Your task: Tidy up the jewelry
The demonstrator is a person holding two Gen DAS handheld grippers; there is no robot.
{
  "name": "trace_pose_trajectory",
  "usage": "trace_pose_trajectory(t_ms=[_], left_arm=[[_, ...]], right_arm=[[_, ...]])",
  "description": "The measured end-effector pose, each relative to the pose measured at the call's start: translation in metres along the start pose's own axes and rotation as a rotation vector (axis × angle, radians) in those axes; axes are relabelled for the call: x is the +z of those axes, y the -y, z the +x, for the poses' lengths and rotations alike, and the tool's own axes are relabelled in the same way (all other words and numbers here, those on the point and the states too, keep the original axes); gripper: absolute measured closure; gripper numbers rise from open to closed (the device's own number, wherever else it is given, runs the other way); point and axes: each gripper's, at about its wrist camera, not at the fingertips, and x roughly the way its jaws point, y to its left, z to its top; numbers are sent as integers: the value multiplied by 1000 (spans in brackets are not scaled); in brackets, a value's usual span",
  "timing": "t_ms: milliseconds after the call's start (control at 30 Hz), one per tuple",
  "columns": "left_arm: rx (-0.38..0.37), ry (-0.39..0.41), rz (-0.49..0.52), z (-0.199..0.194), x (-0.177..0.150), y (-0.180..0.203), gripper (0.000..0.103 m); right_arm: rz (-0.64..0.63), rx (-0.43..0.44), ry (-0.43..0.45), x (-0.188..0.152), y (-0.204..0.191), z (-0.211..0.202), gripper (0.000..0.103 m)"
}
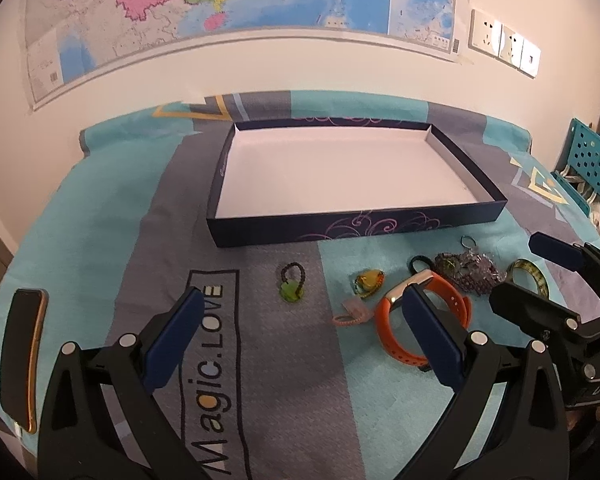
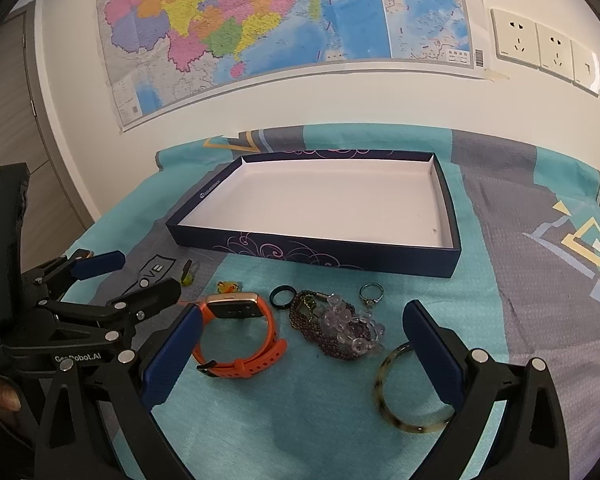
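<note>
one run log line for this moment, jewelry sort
stage: pre-grasp | left gripper: open, empty | right gripper: open, empty | box: holds nothing | orange watch, bangle, silver ring: on cloth

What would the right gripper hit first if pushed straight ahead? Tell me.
Probably the heap of purple and clear beaded bracelets lying between the open right gripper fingers' line; beyond it stands the dark blue shallow box. Depth is uncertain.

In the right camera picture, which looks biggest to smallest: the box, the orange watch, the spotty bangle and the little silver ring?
1. Box
2-3. Orange watch and spotty bangle look alike.
4. Silver ring
</note>
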Motion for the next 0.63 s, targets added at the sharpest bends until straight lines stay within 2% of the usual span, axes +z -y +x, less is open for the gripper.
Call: trace_pose_trajectory(t_ms=[233, 633], left_arm=[[6, 19, 2, -4, 1, -1, 6], [29, -10, 3, 0, 1, -3, 6]], right_arm=[[2, 1, -3, 0, 0, 1, 6], [1, 3, 1, 1, 0, 1, 6]])
